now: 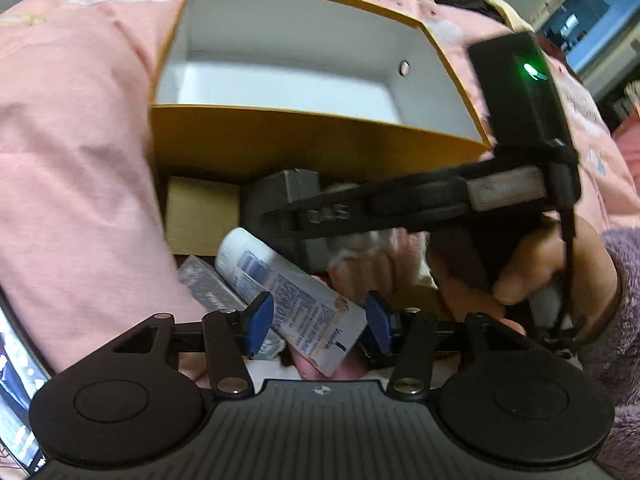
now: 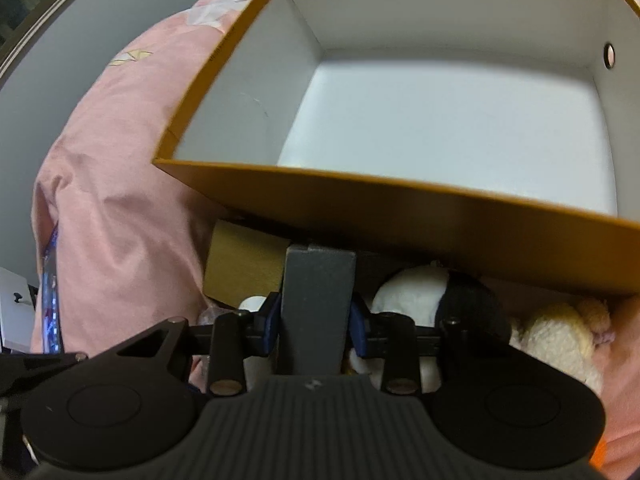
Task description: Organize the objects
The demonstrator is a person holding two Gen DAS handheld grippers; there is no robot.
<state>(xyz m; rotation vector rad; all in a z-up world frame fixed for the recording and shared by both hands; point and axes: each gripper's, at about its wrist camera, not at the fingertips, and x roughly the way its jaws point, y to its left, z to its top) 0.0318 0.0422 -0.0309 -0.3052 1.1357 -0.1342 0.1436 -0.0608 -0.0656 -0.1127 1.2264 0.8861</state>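
Observation:
An open orange box with a white inside stands on the pink bedding; it also fills the right wrist view. My left gripper is open around a white lotion tube that lies slanted between its blue pads, which stand apart from it. My right gripper is shut on a dark grey box, held just in front of the orange box's near wall. That grey box and the right gripper's body show in the left wrist view.
A tan cardboard box lies against the orange box. A silver packet lies beside the tube. A black-and-white plush and a cream plush lie at the right. Pink bedding surrounds everything.

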